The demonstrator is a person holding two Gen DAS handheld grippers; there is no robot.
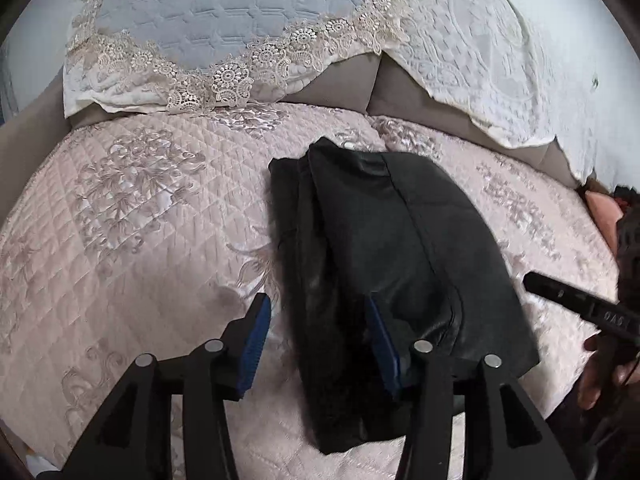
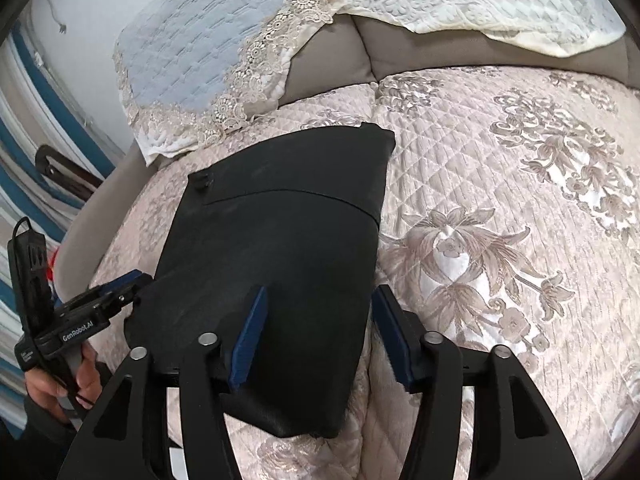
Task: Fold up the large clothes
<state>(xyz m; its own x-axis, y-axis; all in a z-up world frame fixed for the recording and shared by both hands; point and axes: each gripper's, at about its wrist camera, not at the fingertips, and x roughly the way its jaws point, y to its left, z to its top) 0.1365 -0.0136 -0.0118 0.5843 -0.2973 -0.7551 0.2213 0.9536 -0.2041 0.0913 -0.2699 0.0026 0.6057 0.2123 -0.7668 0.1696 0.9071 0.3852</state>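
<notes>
A black, leather-like garment [image 1: 384, 240] lies folded into a thick oblong on the pink quilted cover [image 1: 140, 240]. My left gripper [image 1: 320, 340] hovers over the garment's near left edge. It is open, with one blue pad above the cover and the other above the black fabric. In the right wrist view the same garment [image 2: 280, 240] fills the middle. My right gripper [image 2: 320, 336] stands open over its near right edge, the pads pressing on nothing. Each gripper shows in the other's view: the right gripper [image 1: 576, 304] at the far right, the left gripper [image 2: 104, 300] at the left.
Behind the garment rise taupe back cushions [image 1: 340, 84], draped with a blue-grey lace-trimmed cloth [image 1: 220, 12] and a white embossed cloth [image 1: 480, 60]. A person's hand [image 2: 80, 376] grips the left tool. Blue-striped fabric [image 2: 24, 152] hangs at the far left beyond the seat's edge.
</notes>
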